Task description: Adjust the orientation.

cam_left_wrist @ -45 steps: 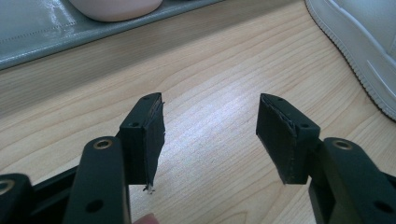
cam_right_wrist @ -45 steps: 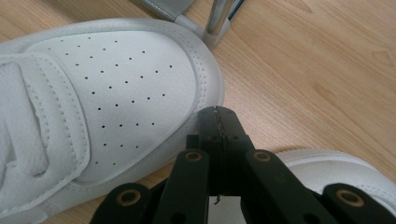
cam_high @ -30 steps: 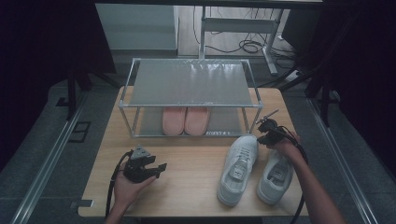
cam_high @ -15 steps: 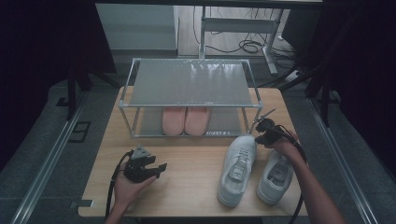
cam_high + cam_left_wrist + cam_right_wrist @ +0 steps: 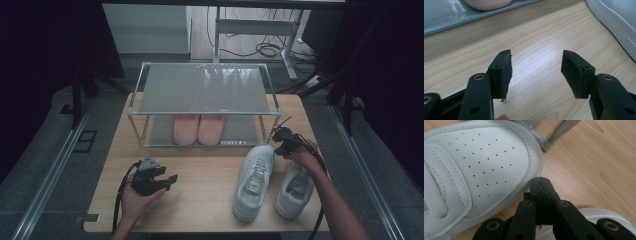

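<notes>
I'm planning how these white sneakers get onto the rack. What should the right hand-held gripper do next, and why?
Probably open its jaws. The right hand-held gripper sits shut with nothing between the jaws, its tip beside the toe of the left white sneaker, near the rack's leg. It cannot grasp the shoe while shut.

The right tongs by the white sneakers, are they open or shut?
Shut. In the right gripper view the right tongs have both black jaws pressed flat together with nothing between them, beside the toe of the left white sneaker.
</notes>
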Action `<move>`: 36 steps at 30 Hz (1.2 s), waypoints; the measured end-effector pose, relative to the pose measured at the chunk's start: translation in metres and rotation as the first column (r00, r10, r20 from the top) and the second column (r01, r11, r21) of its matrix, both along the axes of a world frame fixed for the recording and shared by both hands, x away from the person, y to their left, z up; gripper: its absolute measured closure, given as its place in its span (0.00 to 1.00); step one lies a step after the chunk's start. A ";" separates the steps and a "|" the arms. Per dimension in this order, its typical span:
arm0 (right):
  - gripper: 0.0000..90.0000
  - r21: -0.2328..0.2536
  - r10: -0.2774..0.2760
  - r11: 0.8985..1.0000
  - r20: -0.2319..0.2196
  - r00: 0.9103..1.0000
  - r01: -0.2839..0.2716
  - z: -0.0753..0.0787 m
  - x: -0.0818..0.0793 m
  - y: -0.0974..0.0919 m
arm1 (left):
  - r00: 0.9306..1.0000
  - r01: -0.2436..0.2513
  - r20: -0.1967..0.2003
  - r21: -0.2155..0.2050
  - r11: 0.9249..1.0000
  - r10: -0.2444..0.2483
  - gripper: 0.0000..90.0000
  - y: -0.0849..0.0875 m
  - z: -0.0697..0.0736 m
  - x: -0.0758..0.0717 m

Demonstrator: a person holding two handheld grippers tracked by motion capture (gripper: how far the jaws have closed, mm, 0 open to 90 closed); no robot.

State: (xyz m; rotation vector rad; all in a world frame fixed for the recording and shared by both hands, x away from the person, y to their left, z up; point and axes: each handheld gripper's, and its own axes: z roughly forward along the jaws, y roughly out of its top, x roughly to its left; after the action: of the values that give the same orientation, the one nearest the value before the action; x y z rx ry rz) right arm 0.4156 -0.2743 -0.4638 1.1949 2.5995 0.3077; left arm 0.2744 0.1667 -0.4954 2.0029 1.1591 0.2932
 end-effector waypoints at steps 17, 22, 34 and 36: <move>1.00 0.044 0.080 0.996 -0.001 0.997 -0.080 0.007 -0.004 0.038 | 1.000 0.004 -0.003 -0.002 1.000 -0.004 0.46 0.000 -0.001 0.000; 1.00 0.050 0.106 0.993 0.007 0.994 -0.106 0.008 -0.005 0.052 | 1.000 0.004 -0.003 -0.002 1.000 -0.004 0.46 0.000 0.000 0.000; 1.00 0.081 0.145 0.986 0.014 0.989 -0.145 0.009 -0.009 0.072 | 1.000 0.005 -0.004 -0.003 1.000 -0.005 0.46 0.001 -0.001 0.001; 1.00 0.080 0.150 0.985 0.015 0.989 -0.151 0.009 -0.010 0.075 | 1.000 0.004 -0.004 -0.003 1.000 -0.004 0.46 0.001 -0.001 0.001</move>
State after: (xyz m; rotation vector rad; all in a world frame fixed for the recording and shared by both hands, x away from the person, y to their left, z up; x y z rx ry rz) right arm 0.4058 -0.1997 -0.4548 1.0211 2.6987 0.4515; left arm 0.2751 0.1673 -0.4965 2.0043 1.1565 0.2859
